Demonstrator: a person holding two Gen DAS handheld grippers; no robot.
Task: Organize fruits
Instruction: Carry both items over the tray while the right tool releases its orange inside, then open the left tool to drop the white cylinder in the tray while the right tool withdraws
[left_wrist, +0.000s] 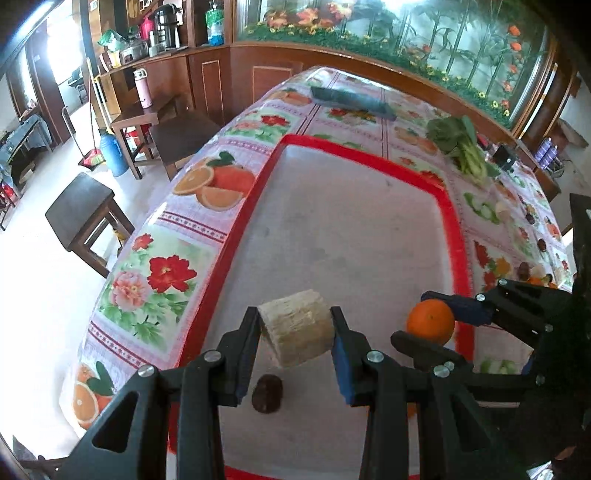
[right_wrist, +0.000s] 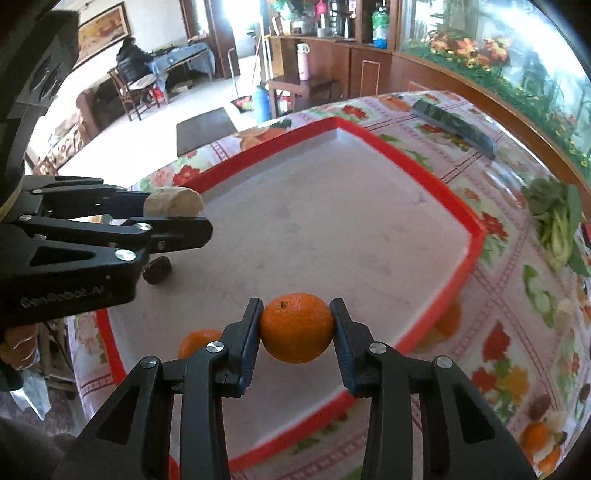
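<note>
My left gripper (left_wrist: 295, 325) is shut on a pale, peeled cylinder of sugarcane (left_wrist: 295, 332), held above the red-rimmed white tray (left_wrist: 369, 221). A dark brown date (left_wrist: 266, 393) lies on the tray just below it. My right gripper (right_wrist: 296, 325) is shut on an orange (right_wrist: 297, 326), above the tray's near part. From the left wrist that gripper (left_wrist: 432, 325) and its orange (left_wrist: 430, 320) show at the right, over the tray's right rim. From the right wrist the left gripper (right_wrist: 177, 214) with the sugarcane (right_wrist: 173, 201) shows at the left. A second orange (right_wrist: 197, 341) lies on the tray behind my right gripper's left finger.
The tray (right_wrist: 476, 236) sits on a table with a flower-and-fruit patterned cloth (left_wrist: 159, 280). Leafy greens (left_wrist: 458, 144) and a dark folded item (left_wrist: 351, 101) lie beyond the tray. More fruits (right_wrist: 539, 435) lie at the table's right. Stools (left_wrist: 85, 218) stand on the floor at left.
</note>
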